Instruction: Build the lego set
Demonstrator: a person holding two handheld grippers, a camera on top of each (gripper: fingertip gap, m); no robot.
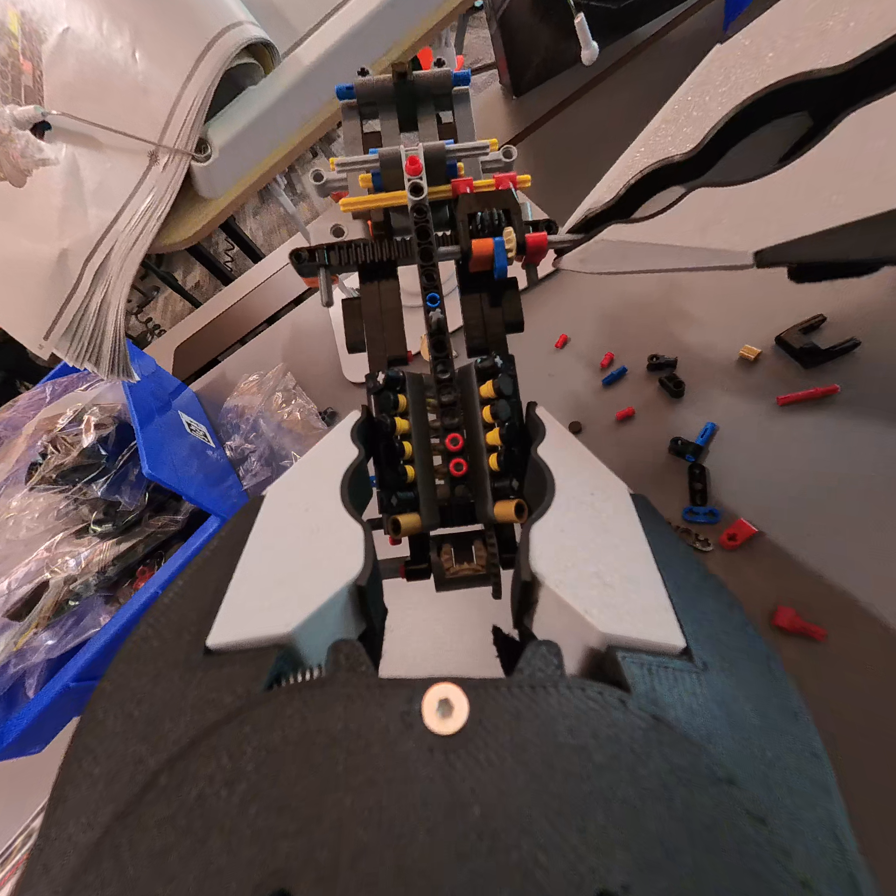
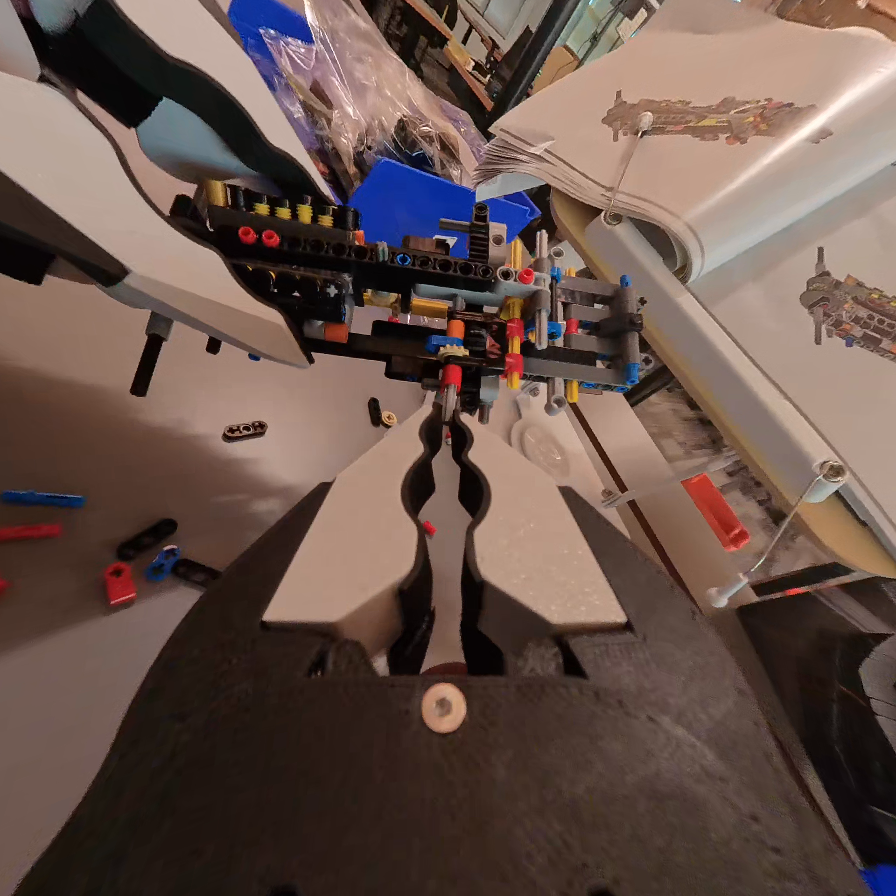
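I am gripping the long black, grey and yellow Lego Technic chassis (image 1: 439,339), light but pop-apart, off the desk (image 1: 727,485) by its stiff engine end in my left tool (image 1: 448,465), while my nearly closed right tool (image 2: 448,417) is pinching its grey axle (image 2: 451,395) at 12 o'clock.

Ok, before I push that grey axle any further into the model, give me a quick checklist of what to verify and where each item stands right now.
1. Left gripper clamped on the lego model: ok, fingers close on both sides of the engine block end.
2. Right gripper pinching the grey axle: ok, tips closed on its end.
3. Axle lined up with its hole: cannot tell, the joint is hidden behind red and black parts.
4. Model held off the table: ok.
5. Instruction booklet open and in view: ok.
6. Loose parts within reach on the table: ok.
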